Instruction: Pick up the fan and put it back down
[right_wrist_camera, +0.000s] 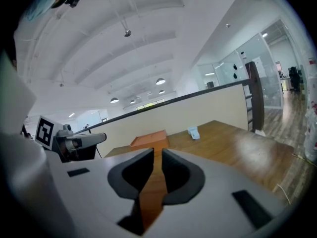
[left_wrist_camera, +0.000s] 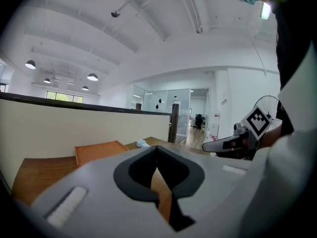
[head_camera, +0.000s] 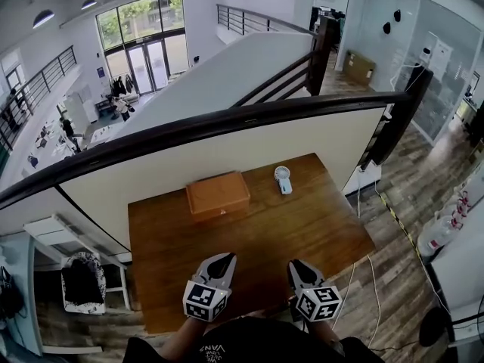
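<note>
Here we count one small white fan (head_camera: pixel 283 178), one flat orange-brown box (head_camera: pixel 218 195), one wooden table (head_camera: pixel 302 233) and two grippers, the left gripper (head_camera: pixel 225 259) and the right gripper (head_camera: pixel 296 265). The fan lies on the table's far side, just right of the box and well apart from both grippers; the box looks closed, so we cannot tell what is inside. Both grippers hover side by side over the near edge, tipped slightly down toward the far side, the left with its jaws pressed together on nothing, the right with a narrow slit between its jaws, likewise empty.
</note>
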A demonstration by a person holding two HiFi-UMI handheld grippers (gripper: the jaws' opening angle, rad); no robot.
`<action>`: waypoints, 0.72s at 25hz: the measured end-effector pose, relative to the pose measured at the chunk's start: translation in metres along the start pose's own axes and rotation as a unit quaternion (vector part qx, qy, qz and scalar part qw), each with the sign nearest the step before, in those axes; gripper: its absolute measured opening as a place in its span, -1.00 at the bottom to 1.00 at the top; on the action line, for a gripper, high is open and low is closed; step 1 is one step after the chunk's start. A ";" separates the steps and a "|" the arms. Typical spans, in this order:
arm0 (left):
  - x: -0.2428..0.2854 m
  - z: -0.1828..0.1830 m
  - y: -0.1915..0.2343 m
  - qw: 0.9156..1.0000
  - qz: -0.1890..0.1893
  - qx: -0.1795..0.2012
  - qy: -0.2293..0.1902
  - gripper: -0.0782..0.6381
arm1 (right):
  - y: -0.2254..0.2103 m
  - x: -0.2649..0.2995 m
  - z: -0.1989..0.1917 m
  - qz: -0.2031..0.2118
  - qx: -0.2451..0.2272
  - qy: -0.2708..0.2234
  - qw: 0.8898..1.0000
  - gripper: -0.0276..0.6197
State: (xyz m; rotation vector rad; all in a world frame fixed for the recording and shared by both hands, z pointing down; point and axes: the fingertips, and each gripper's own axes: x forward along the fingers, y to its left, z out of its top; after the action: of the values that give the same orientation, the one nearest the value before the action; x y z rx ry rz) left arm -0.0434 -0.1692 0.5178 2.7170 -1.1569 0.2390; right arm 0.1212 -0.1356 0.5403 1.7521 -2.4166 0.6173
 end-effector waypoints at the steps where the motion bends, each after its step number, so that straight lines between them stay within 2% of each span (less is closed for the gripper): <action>1: -0.004 -0.002 -0.001 1.000 -0.001 -0.001 -0.001 -0.75 | 0.003 -0.003 -0.002 -0.001 -0.001 -0.001 1.000 -0.74; 7: -0.022 -0.023 -0.008 1.000 -0.008 -0.020 0.014 -0.75 | 0.011 -0.014 -0.013 -0.005 0.004 0.000 1.000 -0.87; 12: -0.038 -0.040 -0.013 0.999 -0.013 -0.029 0.027 -0.75 | 0.017 -0.021 -0.028 -0.018 -0.012 0.024 0.999 -0.88; 18: -0.054 -0.050 -0.016 0.999 -0.006 -0.041 0.028 -0.75 | 0.025 -0.024 -0.031 -0.010 -0.023 0.031 0.999 -0.88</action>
State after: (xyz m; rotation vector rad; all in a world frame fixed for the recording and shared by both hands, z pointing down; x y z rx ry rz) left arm -0.0721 -0.1097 0.5529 2.6283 -1.1108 0.2581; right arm 0.1009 -0.0960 0.5545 1.7116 -2.3494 0.5995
